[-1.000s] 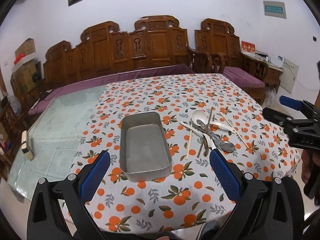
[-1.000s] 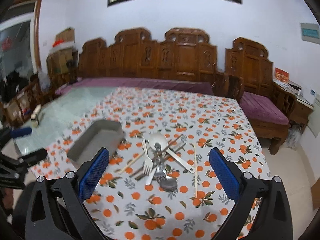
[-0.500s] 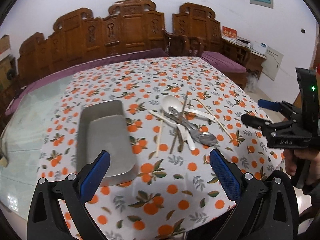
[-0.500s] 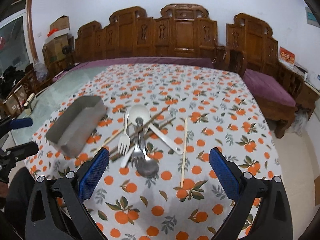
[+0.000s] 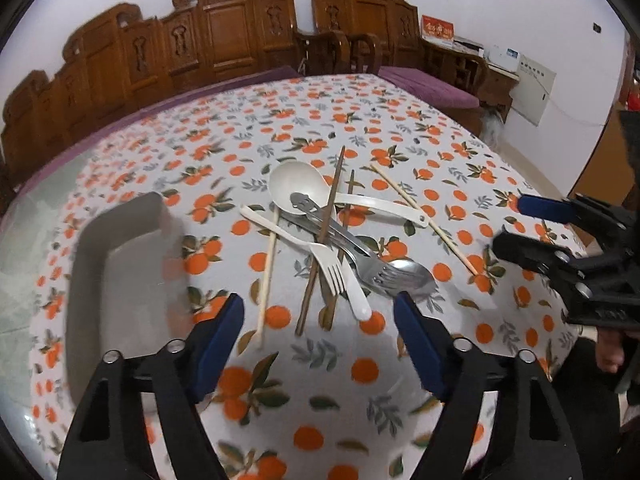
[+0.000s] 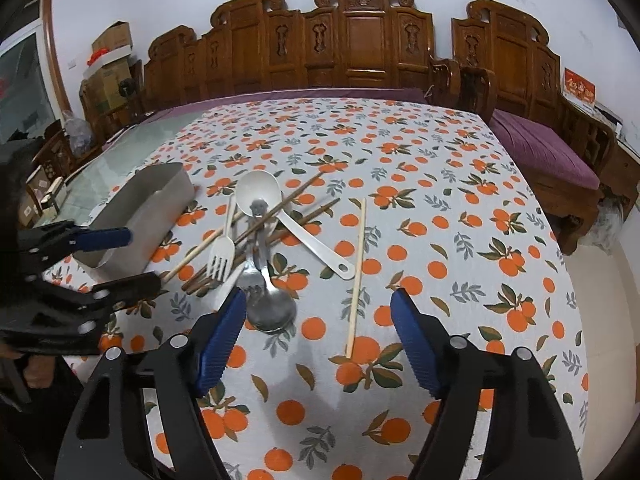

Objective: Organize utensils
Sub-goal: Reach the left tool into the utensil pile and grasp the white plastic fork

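**Both grippers close in on the tangled cutlery**

Now the utensils lie in one crossed heap on the orange-print tablecloth (image 6: 440, 208), just right of the empty metal tray (image 5: 120, 264). A white ladle (image 5: 296, 188) sits at the far end, with a steel spoon (image 5: 404, 278), a white plastic fork (image 5: 330, 270) and dark chopsticks (image 5: 326, 224) lying over one another. One pale chopstick (image 6: 357, 272) lies apart on the right of the heap.

These pieces look light and stiff, but I judge them awkward: thin, flat against the cloth, and smooth enough to slip between rubber pads. The steel is likely the heaviest and most slippery. A handle end that overhangs another piece should give the best purchase; the lone chopstick is best pinched near its middle so it does not tip.

The left gripper (image 5: 320, 330) and the right gripper (image 6: 318, 332) are each narrowing their jaws, with nothing pressed between the blue pads; both hover over bare cloth at the near edge of the heap.

Compared with a second ago, both jaws were wider, and both cameras have dropped and come nearer, so the heap fills more of each view. The tray has slid to the left of the left-wrist view.
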